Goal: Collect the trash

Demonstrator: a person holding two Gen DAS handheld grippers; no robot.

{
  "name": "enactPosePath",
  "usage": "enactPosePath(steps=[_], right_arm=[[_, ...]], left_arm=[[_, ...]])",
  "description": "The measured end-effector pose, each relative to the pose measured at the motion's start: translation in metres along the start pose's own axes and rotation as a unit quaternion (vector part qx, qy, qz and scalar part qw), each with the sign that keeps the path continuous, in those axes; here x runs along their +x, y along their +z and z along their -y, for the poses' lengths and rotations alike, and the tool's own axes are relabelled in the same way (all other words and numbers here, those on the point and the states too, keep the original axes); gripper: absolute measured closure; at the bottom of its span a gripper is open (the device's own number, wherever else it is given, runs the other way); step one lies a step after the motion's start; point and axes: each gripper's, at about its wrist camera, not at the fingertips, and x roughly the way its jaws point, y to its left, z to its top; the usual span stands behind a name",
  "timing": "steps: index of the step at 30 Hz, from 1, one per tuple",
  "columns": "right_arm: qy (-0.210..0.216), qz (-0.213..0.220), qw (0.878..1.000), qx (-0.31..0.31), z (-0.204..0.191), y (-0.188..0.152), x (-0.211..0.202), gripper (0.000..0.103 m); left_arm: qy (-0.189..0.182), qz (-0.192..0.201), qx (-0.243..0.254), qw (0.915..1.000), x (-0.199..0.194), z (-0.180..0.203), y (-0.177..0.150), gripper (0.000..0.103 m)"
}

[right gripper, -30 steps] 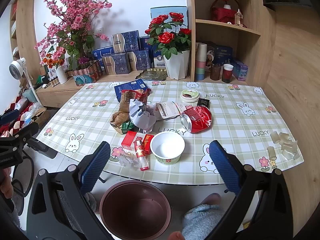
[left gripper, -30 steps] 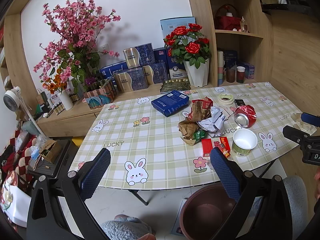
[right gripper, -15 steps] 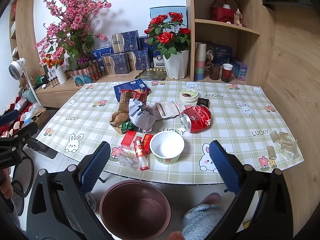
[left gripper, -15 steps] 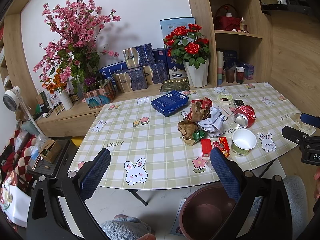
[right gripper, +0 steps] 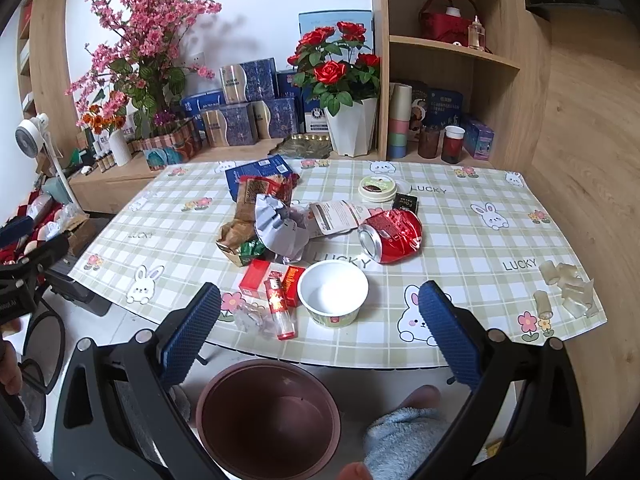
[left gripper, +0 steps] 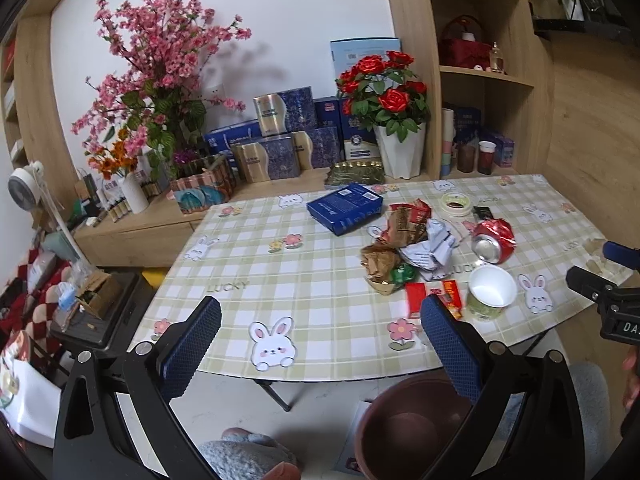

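Observation:
Trash lies on the checked table: a crushed red can, a white paper cup, crumpled white paper, brown wrappers, small red boxes and a lighter. A brown bin stands on the floor below the table's near edge. My right gripper is open and empty, held over the near edge in front of the cup. My left gripper is open and empty, left of the trash pile; the bin shows lower right.
A blue box, a round tin and a small black packet lie farther back. Pale plastic pieces sit at the right corner. Flower vases, boxes and shelves line the wall. A slippered foot is beside the bin.

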Motion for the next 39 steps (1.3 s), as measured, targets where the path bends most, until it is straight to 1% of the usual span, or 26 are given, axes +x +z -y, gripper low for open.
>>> enactPosePath(steps=[2,5,9,11,15,17,18,19,22,27,30,32,34,35,36,37,38,39], right_arm=[[-0.004,0.0,1.0,-0.004,-0.002,-0.001,0.005,0.006],[-0.005,0.004,1.0,-0.005,-0.003,-0.003,0.008,0.006],[0.012,0.017,1.0,0.004,0.0,-0.009,0.021,0.006],[0.01,0.02,1.0,-0.001,0.0,-0.013,0.03,0.006],[0.004,0.003,1.0,-0.012,0.002,-0.022,0.064,0.006],[0.0,-0.002,1.0,-0.019,0.004,-0.026,0.08,0.006],[0.0,-0.009,1.0,-0.022,0.005,-0.029,0.088,0.006],[0.003,-0.021,0.999,-0.025,0.005,-0.031,0.1,0.006],[0.001,-0.037,0.999,-0.032,0.007,-0.037,0.126,0.006],[-0.013,-0.062,0.997,-0.05,0.007,-0.042,0.173,0.006],[-0.02,-0.072,0.996,-0.053,0.01,-0.043,0.192,0.006],[-0.02,-0.085,0.995,-0.046,0.014,-0.043,0.203,0.006],[-0.016,-0.093,0.995,-0.034,0.018,-0.042,0.213,0.007],[-0.013,-0.093,0.995,-0.029,0.019,-0.041,0.214,0.008],[-0.011,-0.093,0.995,-0.026,0.02,-0.041,0.214,0.014],[0.001,-0.091,0.996,-0.025,0.021,-0.039,0.214,0.021],[0.006,-0.092,0.995,-0.025,0.021,-0.039,0.213,0.025],[0.005,-0.09,0.996,-0.024,0.022,-0.038,0.212,0.025]], left_arm=[[0.009,0.005,0.001,0.9999,0.001,-0.001,-0.001,0.005],[-0.008,-0.003,-0.002,1.0,0.009,-0.004,-0.002,0.005],[-0.029,-0.02,-0.015,0.9993,0.024,-0.005,-0.006,0.005],[-0.037,-0.029,-0.023,0.9986,0.032,-0.006,-0.007,0.005],[-0.041,-0.031,-0.024,0.9984,0.048,-0.003,-0.012,0.005],[-0.071,-0.036,-0.03,0.9963,0.059,-0.002,-0.014,0.005],[-0.087,-0.047,-0.032,0.9946,0.068,-0.001,-0.015,0.005],[-0.093,-0.055,-0.035,0.9936,0.074,0.001,-0.017,0.005],[-0.097,-0.069,-0.033,0.9923,0.092,0.005,-0.023,0.005],[-0.101,-0.079,-0.033,0.9911,0.122,0.007,-0.028,0.005],[-0.099,-0.085,-0.035,0.9908,0.139,0.007,-0.029,0.005],[-0.115,-0.103,-0.035,0.9874,0.151,0.007,-0.028,0.005],[-0.125,-0.11,-0.038,0.9853,0.162,0.006,-0.027,0.005],[-0.122,-0.113,-0.035,0.9854,0.167,0.007,-0.026,0.005],[-0.115,-0.116,-0.029,0.9862,0.172,0.009,-0.025,0.005],[-0.096,-0.115,-0.02,0.9884,0.177,0.012,-0.025,0.005],[-0.091,-0.111,-0.015,0.9896,0.18,0.013,-0.025,0.005],[-0.099,-0.106,-0.016,0.9892,0.185,0.013,-0.025,0.005]])
